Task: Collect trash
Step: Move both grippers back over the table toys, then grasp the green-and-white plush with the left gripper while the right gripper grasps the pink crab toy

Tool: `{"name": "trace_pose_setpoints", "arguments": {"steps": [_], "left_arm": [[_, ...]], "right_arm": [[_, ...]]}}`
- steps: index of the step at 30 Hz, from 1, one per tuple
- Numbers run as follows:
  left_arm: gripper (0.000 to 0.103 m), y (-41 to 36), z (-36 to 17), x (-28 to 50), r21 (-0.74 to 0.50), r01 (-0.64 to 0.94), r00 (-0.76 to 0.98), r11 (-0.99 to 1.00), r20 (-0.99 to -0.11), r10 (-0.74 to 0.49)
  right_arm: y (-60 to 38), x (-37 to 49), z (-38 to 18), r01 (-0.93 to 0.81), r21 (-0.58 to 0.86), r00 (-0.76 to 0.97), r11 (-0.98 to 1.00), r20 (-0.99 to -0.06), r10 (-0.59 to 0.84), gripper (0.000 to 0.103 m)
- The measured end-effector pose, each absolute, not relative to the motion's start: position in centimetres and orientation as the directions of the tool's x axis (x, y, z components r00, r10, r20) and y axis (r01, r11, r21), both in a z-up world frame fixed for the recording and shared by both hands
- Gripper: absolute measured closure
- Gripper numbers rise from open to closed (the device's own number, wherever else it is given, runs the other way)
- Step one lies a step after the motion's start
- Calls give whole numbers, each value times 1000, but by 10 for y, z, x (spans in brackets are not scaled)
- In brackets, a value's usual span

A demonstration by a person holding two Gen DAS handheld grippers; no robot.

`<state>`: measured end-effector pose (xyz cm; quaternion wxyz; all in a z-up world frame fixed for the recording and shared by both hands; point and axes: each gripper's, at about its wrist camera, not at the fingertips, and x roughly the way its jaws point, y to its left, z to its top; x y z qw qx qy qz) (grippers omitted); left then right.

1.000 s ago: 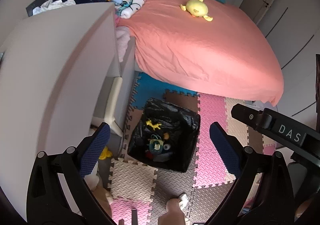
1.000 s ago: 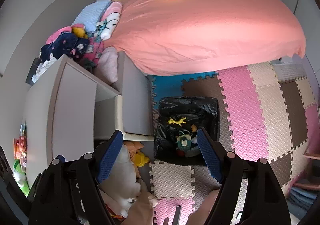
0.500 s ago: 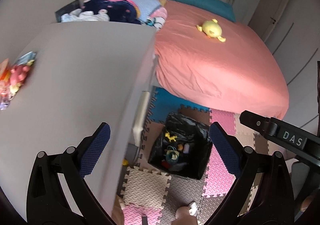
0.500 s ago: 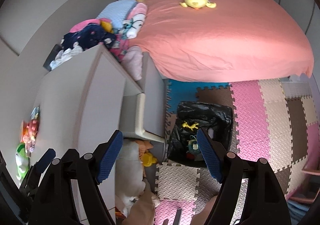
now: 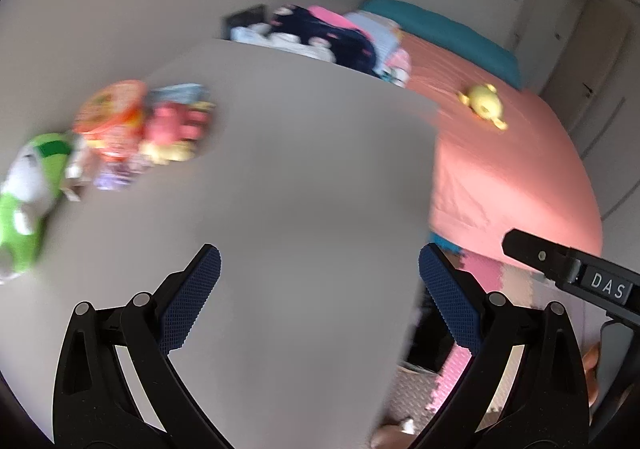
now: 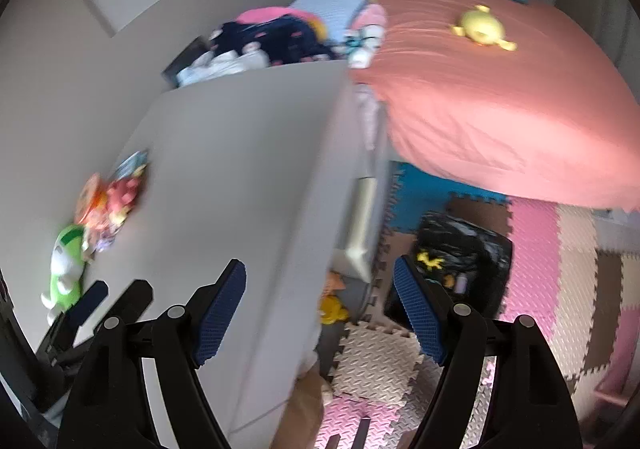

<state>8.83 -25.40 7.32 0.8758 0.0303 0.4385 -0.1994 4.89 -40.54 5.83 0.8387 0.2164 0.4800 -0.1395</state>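
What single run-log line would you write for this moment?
left gripper: open, empty | right gripper: open, empty | both over white desk | trash pile at desk's far side | bin bag on floor

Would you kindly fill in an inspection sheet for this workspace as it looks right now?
Surface: grey tabletop, mostly bare.
Job's things: blurred pile of colourful packets and a green-and-white item at the table's far left edge; black-lined bin on the floor, already holding scraps.
Clutter: clothes heap behind the table; yellow plush on the bed.
Grippers: left tool and right tool both open, empty.
Cables: nothing seen.
Surroundings: pink-covered bed, foam puzzle mats.
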Motion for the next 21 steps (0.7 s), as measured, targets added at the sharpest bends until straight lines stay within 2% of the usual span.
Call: {"name": "trace_pose_setpoints", "arguments": {"steps": [13, 21], "left_arm": [[7, -91, 93, 146, -61, 145, 623, 988, -770, -139], [7, -17, 100, 185, -46, 38, 604, 998, -795, -59]], "right_arm": [[-283, 141, 54, 259, 234, 477, 937, -875, 87, 26], [-224, 205, 49, 179, 294, 457, 939, -870, 185, 26]]}}
